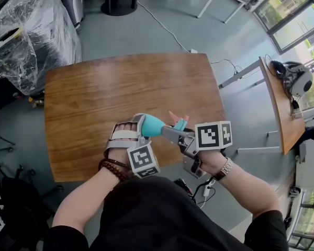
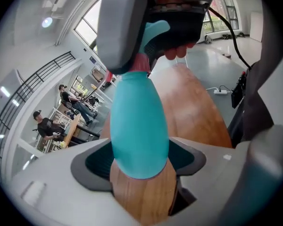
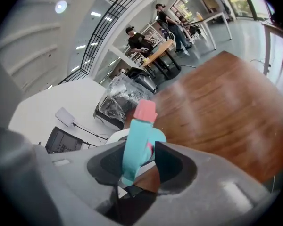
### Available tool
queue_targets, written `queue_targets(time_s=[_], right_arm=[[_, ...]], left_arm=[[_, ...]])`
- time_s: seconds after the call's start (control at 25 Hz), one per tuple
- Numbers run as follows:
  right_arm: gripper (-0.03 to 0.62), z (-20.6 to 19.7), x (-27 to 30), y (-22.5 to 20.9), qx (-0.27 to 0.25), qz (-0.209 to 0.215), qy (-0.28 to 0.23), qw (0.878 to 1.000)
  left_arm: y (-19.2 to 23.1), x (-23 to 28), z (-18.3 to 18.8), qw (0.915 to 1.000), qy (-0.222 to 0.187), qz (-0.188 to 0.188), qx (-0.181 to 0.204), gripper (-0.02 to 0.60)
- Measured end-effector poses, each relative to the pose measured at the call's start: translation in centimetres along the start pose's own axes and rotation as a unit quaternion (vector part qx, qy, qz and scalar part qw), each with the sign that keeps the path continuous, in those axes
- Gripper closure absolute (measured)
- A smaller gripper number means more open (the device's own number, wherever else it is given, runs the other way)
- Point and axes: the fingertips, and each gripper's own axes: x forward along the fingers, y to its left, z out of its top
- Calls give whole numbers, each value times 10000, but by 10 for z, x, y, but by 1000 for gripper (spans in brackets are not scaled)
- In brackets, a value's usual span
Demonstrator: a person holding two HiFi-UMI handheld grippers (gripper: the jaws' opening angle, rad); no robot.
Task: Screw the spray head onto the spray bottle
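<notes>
A wide hall with a grey floor holds a wooden table, with plastic-wrapped equipment off its far left corner. Both grippers meet above the table's near edge, clear of the wood. The left gripper is clamped across the broad lower end of the teal spray bottle; in the left gripper view its dark pads stand wide apart and press on either side of the bottle's rounded body. The right gripper grasps the spray head, whose teal trigger and pink nozzle stick out between its jaws in the right gripper view. The head sits at the bottle's neck; how far it is threaded on I cannot tell
</notes>
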Motion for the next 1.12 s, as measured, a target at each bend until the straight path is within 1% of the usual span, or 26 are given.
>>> queue_targets(time_s=[0.08, 0.12, 0.2, 0.28, 0.36, 0.48, 0.56, 0.72, 0.84, 0.92, 1.0, 1.12], right_arm=[[413, 1, -2, 2, -245, -46, 27, 9997], [403, 2, -3, 4, -344, -61, 31, 9994], [373, 4, -6, 6, -518, -66, 36, 9986], [351, 6, -10, 9, -749, -55, 50, 9972], [331, 6, -17, 13, -1046, -49, 97, 9945], [312, -1, -32, 17, -1481, -40, 337, 9884], [310, -5, -41, 18, -1751, -50, 476, 9834], [310, -4, -47, 25, -2206, -89, 586, 9736], [310, -5, -47, 33, -2689, -169, 644, 9609], [310, -7, -44, 37, -3060, -266, 679, 9492], [310, -11, -41, 40, -3454, -352, 771, 9346], [310, -24, -40, 48, -4005, -346, 1047, 9096]], left_arm=[[-7, -1, 5, 9995, -136, -204, -201, 199], [-11, -1, 7, 9987, -220, -323, -337, 198], [-18, -1, 11, 9958, -399, -551, -607, 198], [-20, -1, 12, 9934, -521, -667, -778, 198], [-18, -3, 12, 9916, -612, -702, -899, 198], [-11, -5, 11, 9898, -748, -668, -1010, 198], [-5, -6, 11, 9890, -840, -635, -1036, 198], [-1, -7, 12, 9883, -965, -610, -1008, 198], [-7, -8, 17, 9864, -1047, -758, -1011, 196], [-11, -9, 21, 9844, -1118, -819, -1083, 196], [-11, -11, 24, 9822, -1181, -833, -1201, 196], [-6, -13, 25, 9773, -1357, -808, -1413, 196]])
